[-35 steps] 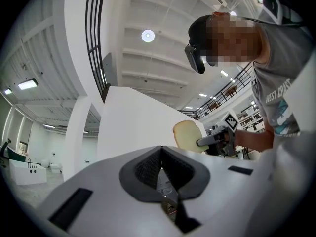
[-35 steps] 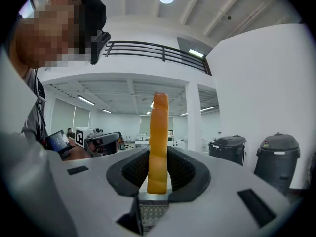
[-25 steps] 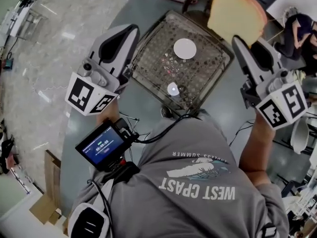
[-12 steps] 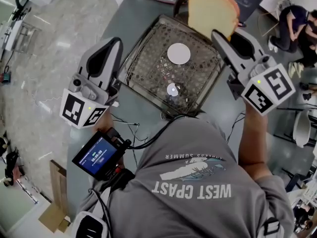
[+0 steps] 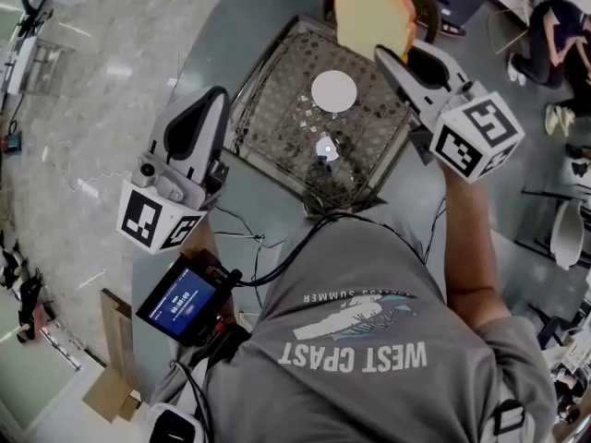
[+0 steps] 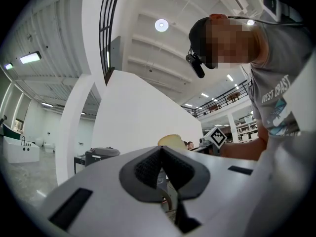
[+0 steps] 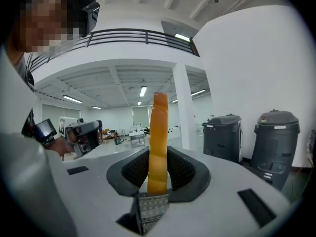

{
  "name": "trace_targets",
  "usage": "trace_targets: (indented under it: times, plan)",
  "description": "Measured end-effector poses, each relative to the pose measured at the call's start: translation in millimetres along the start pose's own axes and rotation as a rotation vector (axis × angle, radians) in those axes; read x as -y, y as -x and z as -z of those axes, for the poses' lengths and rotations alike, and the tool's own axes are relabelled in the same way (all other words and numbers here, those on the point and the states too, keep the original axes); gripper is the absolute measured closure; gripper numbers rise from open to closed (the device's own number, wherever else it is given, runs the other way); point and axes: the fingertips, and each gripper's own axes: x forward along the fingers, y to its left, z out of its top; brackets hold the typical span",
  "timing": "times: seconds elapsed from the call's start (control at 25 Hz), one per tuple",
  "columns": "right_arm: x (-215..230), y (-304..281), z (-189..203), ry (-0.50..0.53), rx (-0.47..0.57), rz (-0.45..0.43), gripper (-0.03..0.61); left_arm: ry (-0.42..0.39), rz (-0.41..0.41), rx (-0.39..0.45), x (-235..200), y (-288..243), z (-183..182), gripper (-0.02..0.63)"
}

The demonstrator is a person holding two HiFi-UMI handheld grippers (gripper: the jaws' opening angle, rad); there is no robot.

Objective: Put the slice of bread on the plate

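A thick slice of bread (image 5: 374, 12), tan crust with a pale face, stands on edge in my right gripper (image 5: 395, 55), which is shut on its lower end. It hangs above the far right corner of a wire mesh tray (image 5: 277, 81). A small round white plate (image 5: 333, 90) lies in the tray, just left of and below the bread. In the right gripper view the bread (image 7: 158, 132) rises upright between the dark pads (image 7: 133, 169). My left gripper (image 5: 214, 101) hovers at the tray's left edge, shut and holding nothing; its view catches the bread's top (image 6: 170, 140).
A dark round rim (image 5: 427, 5) shows behind the bread. A small shiny object (image 5: 324, 149) lies in the tray near its front. Cables (image 5: 249, 238) and a handheld screen (image 5: 182, 298) sit by my body. Two grey bins (image 7: 276, 137) stand to the right.
My right gripper has carried the bread leftward and lower, from beyond the tray's right side to its far right corner. The left gripper has drawn back slightly toward my body.
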Motion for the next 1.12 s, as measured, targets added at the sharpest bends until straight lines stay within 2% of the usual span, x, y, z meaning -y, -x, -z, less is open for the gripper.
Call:
trace_targets:
  times: [0.44,0.72,1.12]
  plan:
    - [43.1,-44.5,73.2,-0.037,-0.106,-0.011,0.494,0.024,-0.04,-0.063,7.7,-1.3,12.6,0.606]
    - [62.8,-70.1,122.3,-0.008,-0.153,-0.026,0.494,0.039,-0.078,-0.096,9.6,0.4,33.3,0.607]
    - [83.0,-100.3,190.8,0.062,-0.262,-0.026,0.494,0.055,-0.117,-0.127,6.8,6.5,44.8,0.606]
